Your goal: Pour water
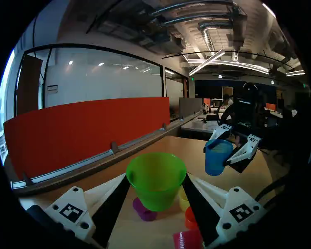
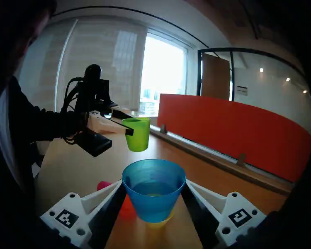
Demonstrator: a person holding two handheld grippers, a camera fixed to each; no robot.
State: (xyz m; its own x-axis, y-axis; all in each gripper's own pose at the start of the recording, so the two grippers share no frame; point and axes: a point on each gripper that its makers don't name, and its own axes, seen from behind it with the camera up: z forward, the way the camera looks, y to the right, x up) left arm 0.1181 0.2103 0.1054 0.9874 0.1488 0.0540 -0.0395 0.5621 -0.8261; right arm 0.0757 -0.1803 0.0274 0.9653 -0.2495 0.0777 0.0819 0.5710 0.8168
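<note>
A green cup (image 1: 156, 179) sits upright between the fingers of my left gripper (image 1: 155, 189), which is shut on it and holds it above the wooden table (image 1: 172, 145). Farther off in the left gripper view, my right gripper (image 1: 232, 151) holds a blue cup (image 1: 217, 156) in the air. In the right gripper view, that blue cup (image 2: 154, 189) is clamped by my right gripper (image 2: 154, 195) and has water in its bottom. Beyond it the left gripper (image 2: 126, 124) carries the green cup (image 2: 137, 133), held by a person's dark-sleeved arm (image 2: 39, 122).
Small cups lie on the table below the green cup: purple (image 1: 144, 209), yellow (image 1: 183, 200), red (image 1: 190, 218) and pink (image 1: 188, 239). An orange divider panel (image 1: 85, 128) (image 2: 238, 128) runs along the table's far edge. More desks stand behind.
</note>
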